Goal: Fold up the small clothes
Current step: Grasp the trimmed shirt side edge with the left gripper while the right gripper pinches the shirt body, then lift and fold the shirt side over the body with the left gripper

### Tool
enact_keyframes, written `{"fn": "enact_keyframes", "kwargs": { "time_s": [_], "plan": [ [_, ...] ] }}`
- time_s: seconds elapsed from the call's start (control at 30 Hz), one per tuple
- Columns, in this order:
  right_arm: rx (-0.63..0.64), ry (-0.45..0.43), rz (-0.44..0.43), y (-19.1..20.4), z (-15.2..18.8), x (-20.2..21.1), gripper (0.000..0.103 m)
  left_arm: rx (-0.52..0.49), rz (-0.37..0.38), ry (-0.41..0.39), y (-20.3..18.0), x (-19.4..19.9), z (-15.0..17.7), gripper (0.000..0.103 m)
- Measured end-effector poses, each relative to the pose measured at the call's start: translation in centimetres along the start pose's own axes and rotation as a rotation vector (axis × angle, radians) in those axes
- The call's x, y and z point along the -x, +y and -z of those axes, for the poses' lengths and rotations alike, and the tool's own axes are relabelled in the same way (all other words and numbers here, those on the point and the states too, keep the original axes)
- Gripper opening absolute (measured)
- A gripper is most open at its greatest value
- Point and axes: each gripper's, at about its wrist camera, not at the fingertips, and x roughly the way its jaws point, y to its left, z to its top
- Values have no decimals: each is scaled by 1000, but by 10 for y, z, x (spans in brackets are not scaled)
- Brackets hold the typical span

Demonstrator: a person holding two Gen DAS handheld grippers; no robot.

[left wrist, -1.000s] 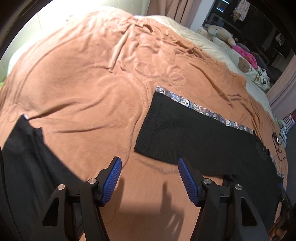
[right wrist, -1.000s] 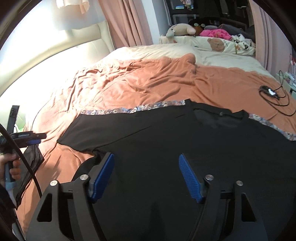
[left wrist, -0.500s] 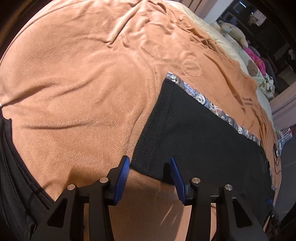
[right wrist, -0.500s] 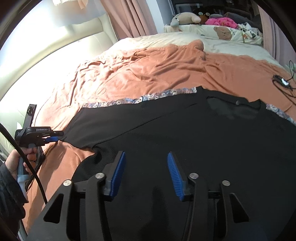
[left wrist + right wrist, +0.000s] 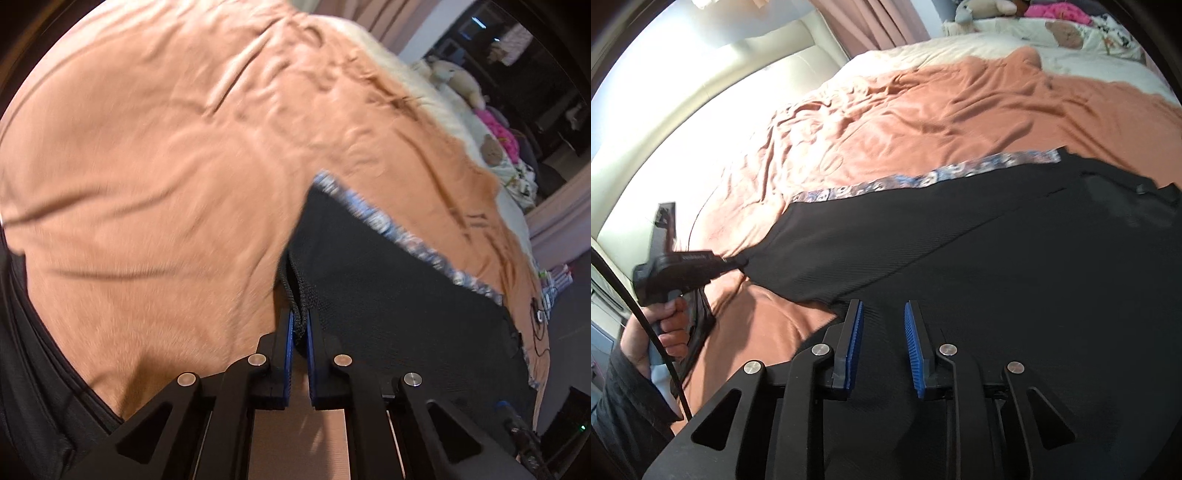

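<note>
A black knit top (image 5: 1015, 266) with a patterned blue-grey trim (image 5: 923, 179) lies spread on an orange blanket (image 5: 942, 110). My left gripper (image 5: 300, 321) is shut on the end of its sleeve (image 5: 295, 288), pinching the cuff between the blue pads. The left gripper also shows in the right wrist view (image 5: 738, 263), at the sleeve's tip. My right gripper (image 5: 883, 317) hovers over the top's body near the armpit, its blue pads a narrow gap apart with no cloth between them.
Another dark garment (image 5: 33, 369) lies at the blanket's left edge. Stuffed toys and pillows (image 5: 1052, 22) sit at the bed's far end. A cable and small device (image 5: 539, 317) lie on the blanket to the right. A padded headboard (image 5: 720, 103) runs along the left.
My left gripper moved forward to the sleeve end and closed on the cuff. My right gripper moved lower over the top and its fingers narrowed.
</note>
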Motion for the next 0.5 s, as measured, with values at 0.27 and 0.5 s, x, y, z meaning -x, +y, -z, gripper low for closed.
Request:
{"fn": "enact_keyframes", "kwargs": {
  "time_s": [0.27, 0.5],
  "plan": [
    [-43, 45, -12, 9, -19, -45, 8, -57, 37, -64, -36, 27, -29, 6],
    [-124, 102, -99, 10, -22, -84, 7, -87, 74, -84, -59, 38, -40, 6]
  ]
}}
